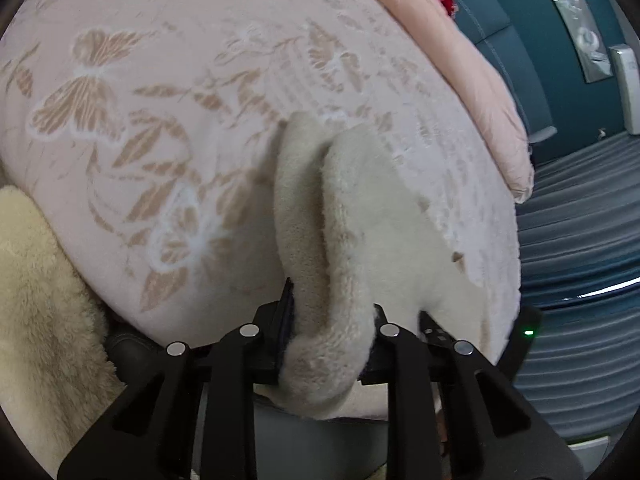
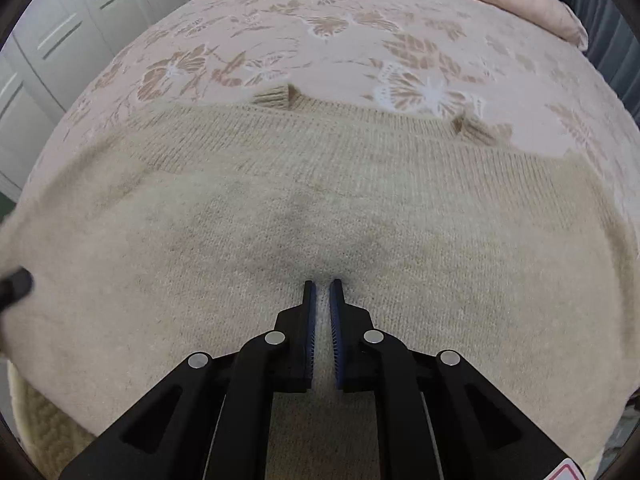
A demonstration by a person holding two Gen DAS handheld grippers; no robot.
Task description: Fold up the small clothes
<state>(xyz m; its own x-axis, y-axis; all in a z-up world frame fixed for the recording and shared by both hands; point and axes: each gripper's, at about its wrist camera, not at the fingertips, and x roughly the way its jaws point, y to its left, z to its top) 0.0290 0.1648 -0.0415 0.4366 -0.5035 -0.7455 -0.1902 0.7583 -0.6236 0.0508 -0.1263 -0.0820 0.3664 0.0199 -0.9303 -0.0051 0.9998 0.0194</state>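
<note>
A beige knit sweater (image 2: 320, 200) lies spread flat on the pink butterfly bedspread (image 2: 320, 40), ribbed cuffs (image 2: 274, 96) poking out at its far edge. My right gripper (image 2: 322, 284) points down onto its middle, jaws almost together, pinching a small pucker of knit. In the left wrist view my left gripper (image 1: 334, 300) is shut on a thick, doubled fold of the sweater (image 1: 344, 220), lifted off the bedspread (image 1: 180, 120). A black tip (image 2: 12, 284) touches the sweater's left edge in the right wrist view.
A fluffy cream item (image 1: 40, 300) lies at the left, also cream item (image 2: 40, 420). A pink duvet (image 1: 472, 60) is bunched along the back. Past the bed's right edge is ribbed blue-grey fabric (image 1: 580, 220). A black device with a green light (image 1: 528, 332) sits beside the fold. White cupboard doors (image 2: 60, 40) stand at left.
</note>
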